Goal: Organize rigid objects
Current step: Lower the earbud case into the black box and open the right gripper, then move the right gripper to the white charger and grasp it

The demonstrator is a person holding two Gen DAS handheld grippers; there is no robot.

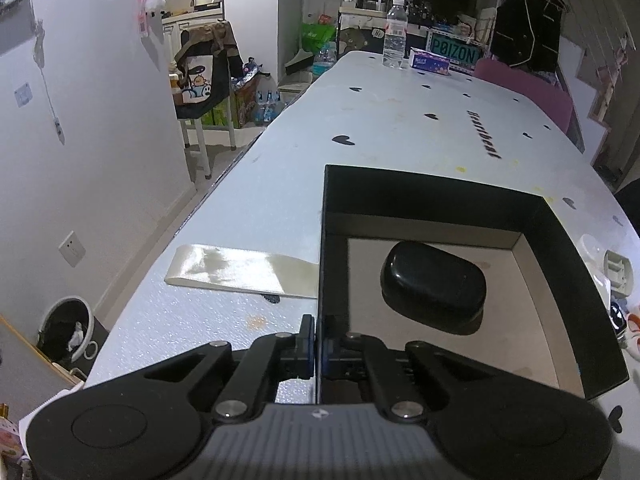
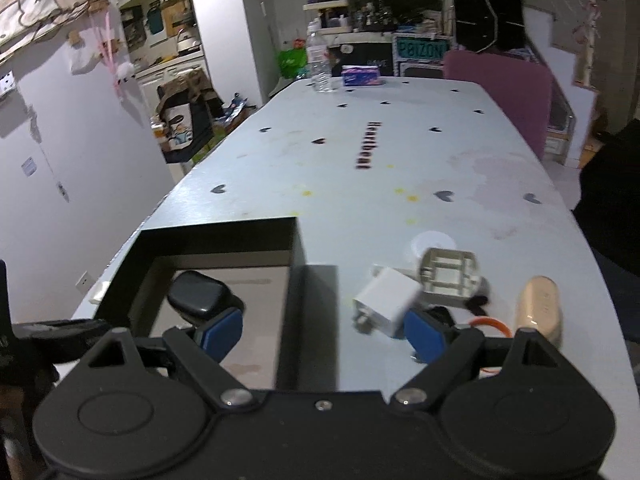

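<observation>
A black open box (image 1: 440,188) stands on the white table, with a black oval case (image 1: 434,286) lying on its pale floor. My left gripper (image 1: 317,340) is shut on the box's near left wall, one pad on each side of it. In the right wrist view my right gripper (image 2: 323,334) is open and holds nothing. It straddles the right wall of the box (image 2: 216,236), its left finger over the black case (image 2: 198,298). Its right finger is beside a white charger (image 2: 386,304). Past the charger lie a pale square plastic part (image 2: 450,276), a beige oblong case (image 2: 538,312) and an orange ring (image 2: 490,326).
A glossy beige strip (image 1: 240,272) lies flat on the table left of the box. A water bottle (image 1: 395,34) and a tissue pack (image 1: 430,62) stand at the far end, by a pink chair (image 1: 528,88). The table's left edge drops to the floor, where a bin (image 1: 66,332) stands.
</observation>
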